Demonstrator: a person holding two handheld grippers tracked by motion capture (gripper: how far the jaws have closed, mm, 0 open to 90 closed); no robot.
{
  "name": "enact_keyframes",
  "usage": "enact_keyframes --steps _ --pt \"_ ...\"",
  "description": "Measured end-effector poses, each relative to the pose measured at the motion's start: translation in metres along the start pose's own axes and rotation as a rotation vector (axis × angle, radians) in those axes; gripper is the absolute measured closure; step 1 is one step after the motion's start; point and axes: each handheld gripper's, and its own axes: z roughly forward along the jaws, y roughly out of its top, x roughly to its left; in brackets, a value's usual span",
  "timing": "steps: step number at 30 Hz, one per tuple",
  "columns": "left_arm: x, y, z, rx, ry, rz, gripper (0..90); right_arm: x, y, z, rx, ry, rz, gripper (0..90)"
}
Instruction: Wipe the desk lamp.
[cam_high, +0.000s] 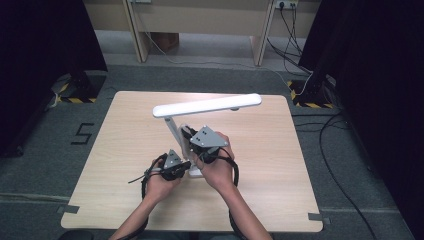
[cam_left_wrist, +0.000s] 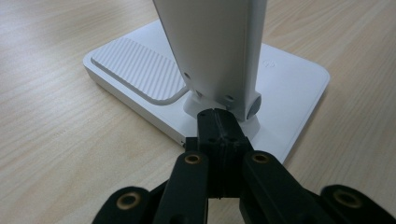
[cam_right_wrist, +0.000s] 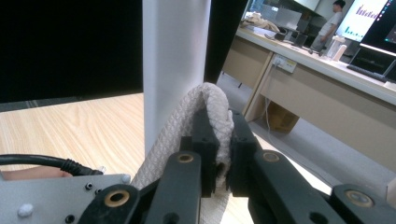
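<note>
- As the wooden table (cam_high: 125, 165) is the biggest thing, it comes first: a white desk lamp (cam_high: 176, 131) stands near its middle, just in front of the person's two hands.
- Its long flat head (cam_high: 207, 105) lies almost level, running from left to right across the table, and the slim stem (cam_high: 173, 130) leans up from the flat square base (cam_left_wrist: 140, 88), which has a ribbed panel.
- The right gripper (cam_right_wrist: 218, 140) is at the stem, higher than the other, and its jaws are pressed narrow on a white braided cord (cam_right_wrist: 191, 119) that lies against the stem.
- The left gripper (cam_left_wrist: 219, 135) is low, pointing at the hinge foot (cam_left_wrist: 205, 100) where the stem joins the base; its jaws are fully closed with nothing between them, the tips touching or just beside the foot.
- I judge the next move depends on the cord running along the upright stem, and the right hand is nearer.
</note>
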Motion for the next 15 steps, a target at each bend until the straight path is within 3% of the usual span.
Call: enact_keyframes --steps 15 --pt "0.0002 0.0003 -0.0003 0.004 -0.004 0.001 89.4 0.0002 -0.0090 0.0012 0.021 0.004 0.010 85.2"
